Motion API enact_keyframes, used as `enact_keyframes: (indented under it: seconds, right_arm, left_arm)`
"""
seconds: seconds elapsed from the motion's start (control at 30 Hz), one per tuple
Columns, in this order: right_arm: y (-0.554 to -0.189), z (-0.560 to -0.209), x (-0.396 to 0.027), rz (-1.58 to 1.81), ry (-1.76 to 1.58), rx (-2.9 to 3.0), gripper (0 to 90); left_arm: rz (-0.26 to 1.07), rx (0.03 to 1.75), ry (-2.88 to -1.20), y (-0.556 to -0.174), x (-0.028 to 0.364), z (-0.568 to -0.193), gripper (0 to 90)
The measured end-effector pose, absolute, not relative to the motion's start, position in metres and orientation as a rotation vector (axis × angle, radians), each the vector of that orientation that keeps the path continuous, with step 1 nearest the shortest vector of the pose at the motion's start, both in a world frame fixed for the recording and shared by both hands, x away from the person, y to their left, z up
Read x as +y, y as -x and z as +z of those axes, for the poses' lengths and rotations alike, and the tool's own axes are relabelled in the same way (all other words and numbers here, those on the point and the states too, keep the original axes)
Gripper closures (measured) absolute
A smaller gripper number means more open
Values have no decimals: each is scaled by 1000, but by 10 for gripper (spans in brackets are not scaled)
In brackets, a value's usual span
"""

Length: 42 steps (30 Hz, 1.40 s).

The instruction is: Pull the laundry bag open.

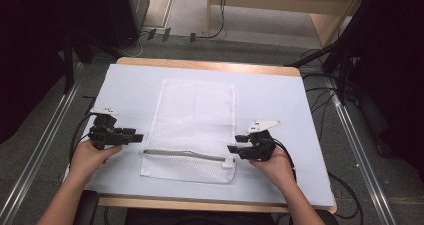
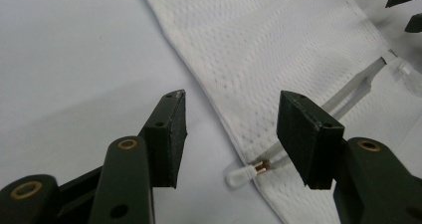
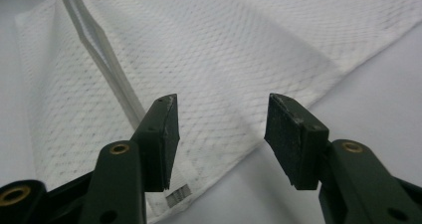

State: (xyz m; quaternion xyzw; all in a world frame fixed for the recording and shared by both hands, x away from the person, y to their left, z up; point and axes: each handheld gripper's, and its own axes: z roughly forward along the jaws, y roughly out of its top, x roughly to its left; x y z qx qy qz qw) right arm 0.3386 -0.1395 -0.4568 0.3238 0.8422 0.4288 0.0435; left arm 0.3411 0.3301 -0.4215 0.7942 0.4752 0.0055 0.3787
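Pale lavender-white table (image 1: 130, 85), smooth and matte, wooden edge showing at the far side, dark floor and cables around. Lying flat on it: a white mesh bag (image 1: 195, 112), rectangular, with fine honeycomb weave and a grey zipper (image 1: 182, 155) running across near the close end, slightly wavy along its length. Zipper pull (image 2: 244, 174) at the bag's left edge, small, translucent white with a brass link; a small barcode label (image 3: 178, 196) at the bag's right corner.

Left gripper (image 1: 134, 137) just beside the bag's left edge, jaws standing well apart, nothing between the pads but air above the pull. Right gripper (image 1: 233, 148) at the bag's right edge near the zipper's end, jaws likewise apart, hovering over the corner, pressing on nothing. Black pads (image 2: 169, 134) flat and rubbery, blocky.

Likely risks from here: thin, limp mesh bunching or sliding on the smooth table if pinched on one side alone; tiny, slick pull slipping out of wide flat pads; zipper snagging on the loose weave where it already bows; whole bag dragging along rather than opening if the right corner is not pinned.
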Motion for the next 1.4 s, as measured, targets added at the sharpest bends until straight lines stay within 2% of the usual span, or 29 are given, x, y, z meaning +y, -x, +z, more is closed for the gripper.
enact_keyframes:
  seconds: [0.17,0.5,0.8,1.4]
  right_arm:
    - [-345,-455,-151,1307,-1053,2507,425]
    - [-364,-456,-175,1314,-1167,2412,405]
    - [-369,-458,-185,1300,-1232,2369,385]
    - [-369,-460,-185,1283,-1232,2372,368]
  left_arm:
    - [55,1198,-2020,-353,328,-420,419]
    - [129,1229,-2001,-375,323,-426,366]
    - [176,1235,-2019,-369,330,-430,348]
    - [173,1256,-2026,-366,334,-434,327]
